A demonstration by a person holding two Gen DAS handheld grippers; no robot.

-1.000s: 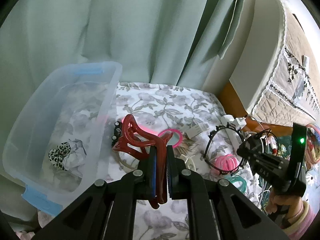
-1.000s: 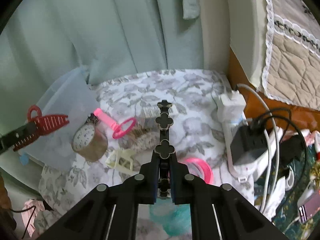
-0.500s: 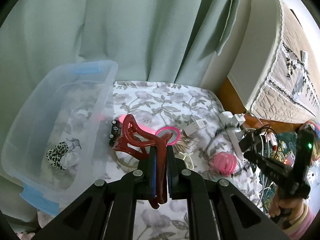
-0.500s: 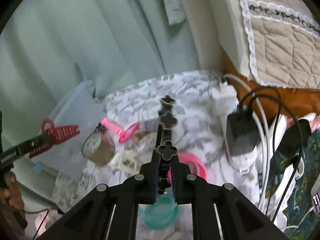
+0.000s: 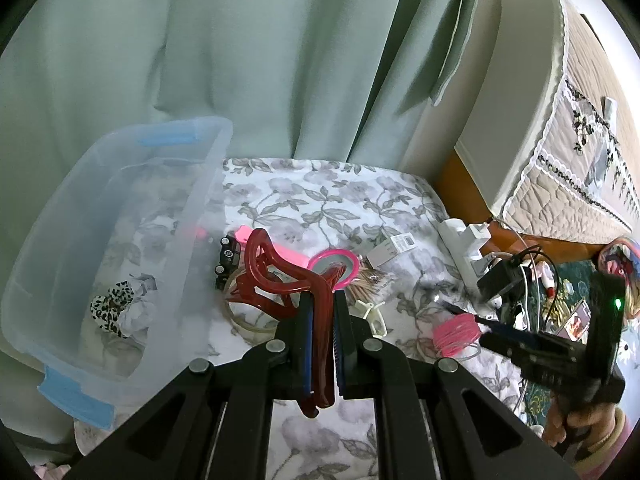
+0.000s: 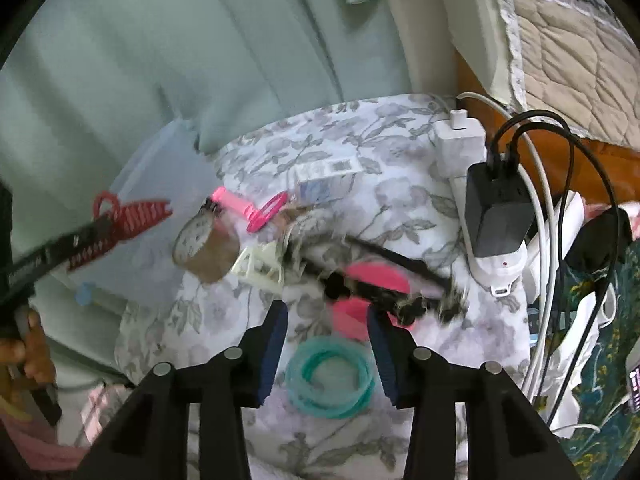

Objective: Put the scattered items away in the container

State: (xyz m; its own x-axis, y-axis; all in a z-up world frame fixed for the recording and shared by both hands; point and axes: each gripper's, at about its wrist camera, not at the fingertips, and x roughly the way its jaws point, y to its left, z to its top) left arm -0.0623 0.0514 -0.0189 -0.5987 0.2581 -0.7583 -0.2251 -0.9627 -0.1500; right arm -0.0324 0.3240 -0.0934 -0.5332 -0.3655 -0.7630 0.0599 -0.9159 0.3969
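My left gripper (image 5: 322,300) is shut on a red claw hair clip (image 5: 276,280), held above the floral cloth just right of the clear plastic bin (image 5: 200,208). A leopard-print scrunchie (image 5: 110,306) lies in the bin. My right gripper (image 6: 326,312) has its jaws opening, with nothing pressed between the pads. The black clover headband (image 6: 384,258) shows blurred just beyond the fingertips, across the pink coil hair ties (image 6: 380,274). Teal coil hair ties (image 6: 330,380) lie on the cloth below, between the fingers. The left wrist view has the right gripper (image 5: 472,318) low at the right.
A tape roll (image 6: 208,244), a pink hand mirror (image 6: 264,208), a white clip (image 6: 256,264) and a small labelled box (image 6: 324,176) lie mid-cloth. A power strip with a black charger (image 6: 496,208) and cables runs along the right edge. Green curtain hangs behind.
The right gripper went from shut on the black headband to open, and the headband dropped sideways onto the pink ties. The right hand dipped and rolled. The left gripper kept still with the clip.
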